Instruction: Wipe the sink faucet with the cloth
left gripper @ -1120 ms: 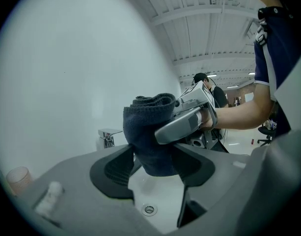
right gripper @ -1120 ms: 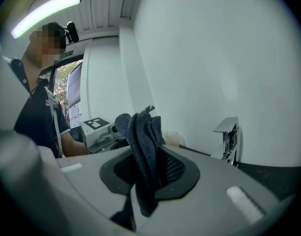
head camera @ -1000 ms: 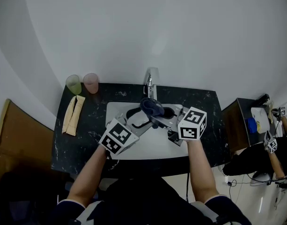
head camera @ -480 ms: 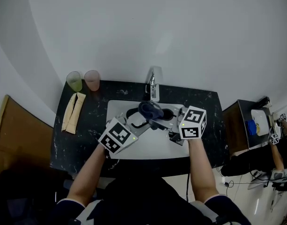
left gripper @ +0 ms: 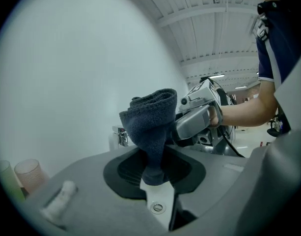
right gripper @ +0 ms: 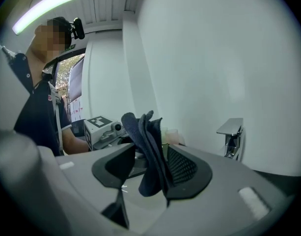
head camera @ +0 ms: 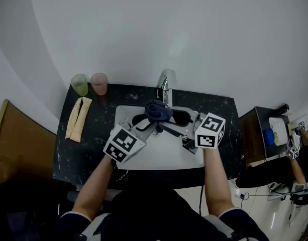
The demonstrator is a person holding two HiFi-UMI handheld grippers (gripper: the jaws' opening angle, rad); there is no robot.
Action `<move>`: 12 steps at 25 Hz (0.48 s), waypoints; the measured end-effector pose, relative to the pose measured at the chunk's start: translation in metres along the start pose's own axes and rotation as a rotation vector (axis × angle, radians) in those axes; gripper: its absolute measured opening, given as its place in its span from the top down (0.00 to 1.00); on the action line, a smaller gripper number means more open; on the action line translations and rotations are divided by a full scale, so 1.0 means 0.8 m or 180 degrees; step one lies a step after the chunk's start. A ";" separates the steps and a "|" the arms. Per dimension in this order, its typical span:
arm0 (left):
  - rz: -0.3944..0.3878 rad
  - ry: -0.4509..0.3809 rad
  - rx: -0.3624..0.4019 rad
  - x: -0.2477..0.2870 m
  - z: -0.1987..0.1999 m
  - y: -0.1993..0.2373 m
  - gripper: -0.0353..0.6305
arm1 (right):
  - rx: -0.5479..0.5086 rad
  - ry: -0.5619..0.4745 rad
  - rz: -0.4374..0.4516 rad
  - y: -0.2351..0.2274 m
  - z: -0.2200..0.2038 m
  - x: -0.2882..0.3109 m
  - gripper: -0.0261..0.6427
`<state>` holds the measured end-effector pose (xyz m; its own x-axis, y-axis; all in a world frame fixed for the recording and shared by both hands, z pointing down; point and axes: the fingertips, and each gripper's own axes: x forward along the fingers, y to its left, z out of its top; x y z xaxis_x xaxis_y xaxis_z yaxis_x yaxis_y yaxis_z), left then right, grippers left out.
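Observation:
A dark blue cloth (head camera: 158,110) is bunched up over the white sink (head camera: 164,158), just in front of the chrome faucet (head camera: 165,90). My left gripper (head camera: 151,121) reaches in from the lower left; its jaws are closing and the pads pinch the cloth (left gripper: 150,127) at its lower end. My right gripper (head camera: 170,122) comes from the right with its jaws opening. In the right gripper view the cloth (right gripper: 148,151) leans on one pad, with a gap to the other. The faucet (right gripper: 232,135) stands apart, beyond both grippers.
A green cup (head camera: 79,87) and a pink cup (head camera: 98,84) stand at the back left of the black counter (head camera: 93,149). A folded beige towel (head camera: 78,118) lies below them. A dark side table (head camera: 262,134) with small items stands at the right.
The cloth has shifted slightly up toward the faucet. My left jaws have closed onto it, and my right jaws have spread away from it.

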<state>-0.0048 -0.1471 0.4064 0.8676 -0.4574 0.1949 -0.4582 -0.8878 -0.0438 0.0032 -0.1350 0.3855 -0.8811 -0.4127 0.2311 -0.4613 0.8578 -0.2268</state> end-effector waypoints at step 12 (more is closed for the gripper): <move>0.0764 0.0078 -0.0385 0.031 -0.018 0.085 0.81 | -0.0460 -0.0075 -0.1396 -0.085 -0.003 -0.023 0.93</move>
<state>-0.0168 -0.2178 0.4223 0.7271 -0.6514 0.2168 -0.6713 -0.7408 0.0254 0.0507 -0.1849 0.3991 -0.6089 -0.7516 0.2538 -0.7732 0.6338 0.0221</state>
